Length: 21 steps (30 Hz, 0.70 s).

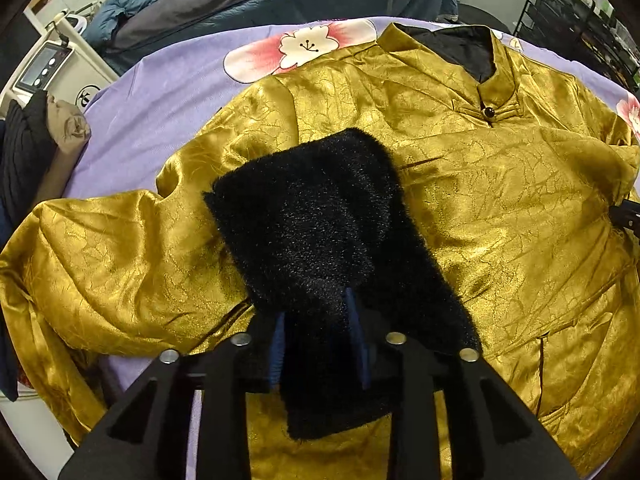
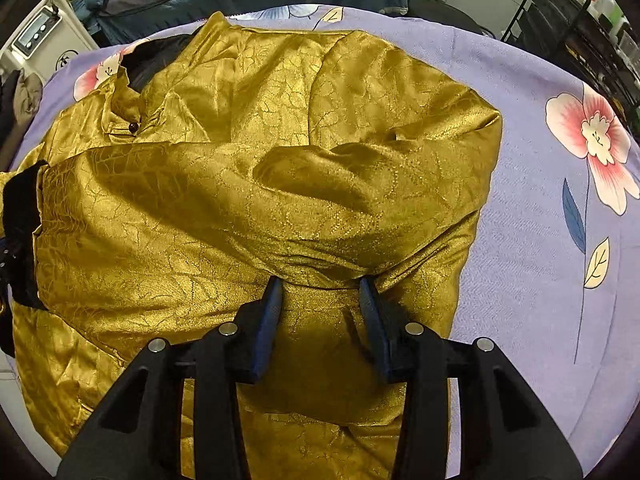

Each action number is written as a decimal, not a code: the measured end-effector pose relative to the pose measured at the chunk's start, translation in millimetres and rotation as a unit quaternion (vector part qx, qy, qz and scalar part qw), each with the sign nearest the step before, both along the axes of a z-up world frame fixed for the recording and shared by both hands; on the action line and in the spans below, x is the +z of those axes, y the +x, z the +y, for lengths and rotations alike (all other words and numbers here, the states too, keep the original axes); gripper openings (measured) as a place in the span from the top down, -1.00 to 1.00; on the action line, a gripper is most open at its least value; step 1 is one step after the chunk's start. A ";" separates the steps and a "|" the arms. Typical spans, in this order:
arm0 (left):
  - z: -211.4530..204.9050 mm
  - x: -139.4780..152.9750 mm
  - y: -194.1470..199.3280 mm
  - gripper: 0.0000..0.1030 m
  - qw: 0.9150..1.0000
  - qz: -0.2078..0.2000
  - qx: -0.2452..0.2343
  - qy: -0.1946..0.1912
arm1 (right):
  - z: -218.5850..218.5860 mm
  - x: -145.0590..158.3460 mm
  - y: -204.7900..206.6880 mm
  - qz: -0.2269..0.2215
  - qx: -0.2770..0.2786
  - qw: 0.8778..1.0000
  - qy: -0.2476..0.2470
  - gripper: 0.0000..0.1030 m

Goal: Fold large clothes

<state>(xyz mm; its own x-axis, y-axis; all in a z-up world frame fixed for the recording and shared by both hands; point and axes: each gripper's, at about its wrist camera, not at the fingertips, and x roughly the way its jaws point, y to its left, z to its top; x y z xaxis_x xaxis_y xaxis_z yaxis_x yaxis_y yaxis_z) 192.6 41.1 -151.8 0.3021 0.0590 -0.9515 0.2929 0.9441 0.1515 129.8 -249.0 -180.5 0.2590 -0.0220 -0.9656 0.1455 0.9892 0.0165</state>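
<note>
Gold satin brocade, crinkled and glossy, forms the shell of the padded jacket [image 1: 460, 200], which is spread front-up on the lilac floral bedsheet [image 2: 540, 200] with its stand collar [image 1: 496, 80] and dark knot button [image 1: 489, 112] at the far side. A black plush cuff [image 1: 320, 220], the turned-back end of one sleeve, is laid across the chest below the button and is pinched between the fingers of the left gripper [image 1: 320, 340], whose jaws are closed on the pile. The other sleeve [image 2: 320, 200] is seen folded across the body below the collar; the right gripper [image 2: 320, 300] is held at its near edge with jaws parted, and no cloth appears clamped between them. The satin is judged slippery and soft, likely to slide over itself and to spring back slightly from its padding; the garment is probably light yet bulky. Hold is best taken on thick, grippy parts such as the plush cuff, hems or seams, since single satin layers may slip from the pads.
</note>
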 end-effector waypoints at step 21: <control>52.4 46.1 -59.5 -0.46 0.995 -0.044 0.081 -0.041 | 81.8 35.6 -95.7 -0.044 0.021 0.999 0.008 -0.45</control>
